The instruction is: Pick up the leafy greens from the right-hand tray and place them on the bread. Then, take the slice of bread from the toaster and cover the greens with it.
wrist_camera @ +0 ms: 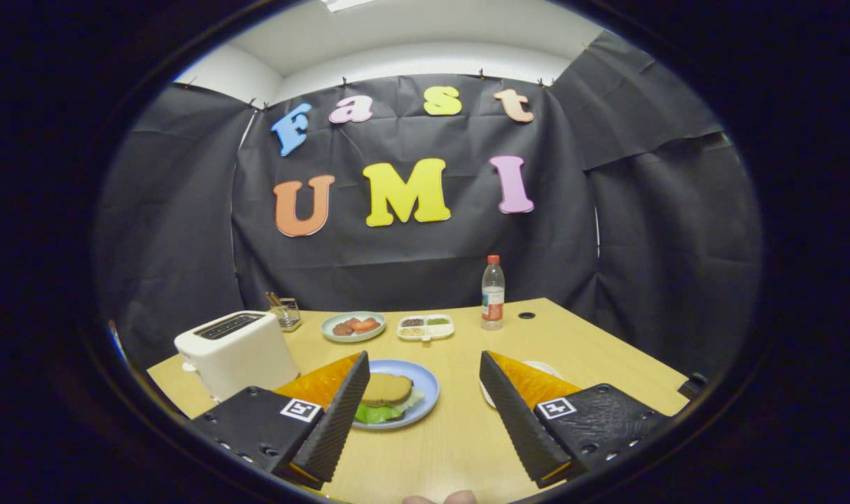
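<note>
Leafy greens [377, 413] sit on the blue plate [425, 392] under a slice of bread [386, 389], the green edge poking out beneath the brown slice, as I watch from my remote station. My tongs [421, 409] hang wide apart above the wooden surface [460, 434], gripping nothing; the plate lies just ahead of them, partly hidden behind the left finger [337, 420]. Behind the right finger [519, 420] peeks the rim of a white tray [545, 365]. To the left stands a white toaster [236, 352]; I cannot tell whether bread is in its slots. Farther back rest a small glass holder [286, 313], a plate of red slices [353, 326], a divided condiment dish [426, 326] and a plastic bottle [493, 294].
</note>
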